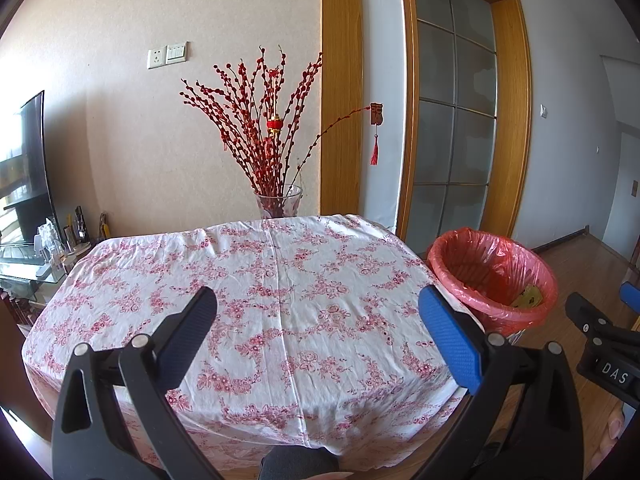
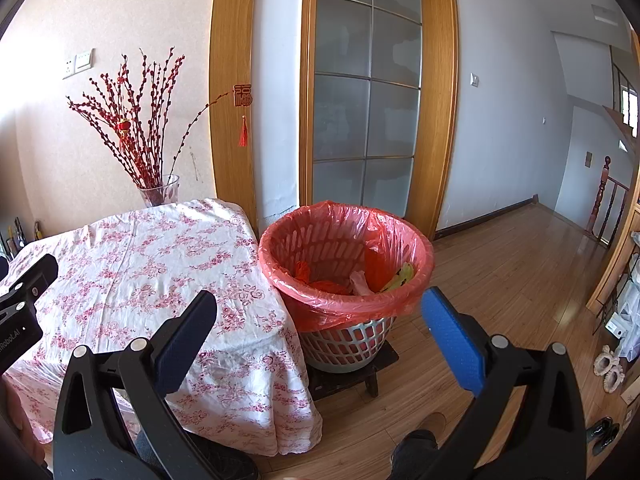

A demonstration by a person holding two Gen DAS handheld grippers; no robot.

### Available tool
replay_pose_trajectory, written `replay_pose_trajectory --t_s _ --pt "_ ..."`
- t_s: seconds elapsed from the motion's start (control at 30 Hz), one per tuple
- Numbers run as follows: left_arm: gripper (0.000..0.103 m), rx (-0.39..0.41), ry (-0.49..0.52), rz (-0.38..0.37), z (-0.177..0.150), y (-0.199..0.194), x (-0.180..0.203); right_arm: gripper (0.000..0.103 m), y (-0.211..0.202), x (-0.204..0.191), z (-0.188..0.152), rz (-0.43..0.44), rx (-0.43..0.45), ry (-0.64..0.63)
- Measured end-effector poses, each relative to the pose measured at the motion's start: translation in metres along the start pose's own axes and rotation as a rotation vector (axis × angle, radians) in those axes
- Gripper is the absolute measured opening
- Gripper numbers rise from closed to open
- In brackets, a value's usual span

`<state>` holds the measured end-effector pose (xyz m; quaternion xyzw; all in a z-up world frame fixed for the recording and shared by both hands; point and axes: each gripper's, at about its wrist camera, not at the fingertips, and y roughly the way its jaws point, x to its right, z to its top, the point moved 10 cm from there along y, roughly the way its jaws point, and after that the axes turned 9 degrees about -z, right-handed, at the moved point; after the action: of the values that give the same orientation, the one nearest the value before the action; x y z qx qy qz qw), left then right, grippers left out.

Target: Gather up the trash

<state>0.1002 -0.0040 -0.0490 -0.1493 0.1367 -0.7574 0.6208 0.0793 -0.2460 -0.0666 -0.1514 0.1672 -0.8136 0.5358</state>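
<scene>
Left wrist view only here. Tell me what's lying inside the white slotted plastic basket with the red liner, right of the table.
Observer: The red-lined basket holds crumpled orange-red plastic, a pale scrap and a yellow-green wrapper.
Operator: Say what it stands on.
Observer: A low dark wooden stool.
Operator: Report the right gripper's state.
Observer: The right gripper is open and holds nothing.
</scene>
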Motion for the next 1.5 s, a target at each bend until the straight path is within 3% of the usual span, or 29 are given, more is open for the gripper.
replay_pose_trajectory --t_s 1.5 --pt "0.099 -0.010 0.007 0.005 -0.0032 0.0024 0.0004 0.101 -0.0009 -0.0017 -0.0010 0.002 -0.004 0.000"
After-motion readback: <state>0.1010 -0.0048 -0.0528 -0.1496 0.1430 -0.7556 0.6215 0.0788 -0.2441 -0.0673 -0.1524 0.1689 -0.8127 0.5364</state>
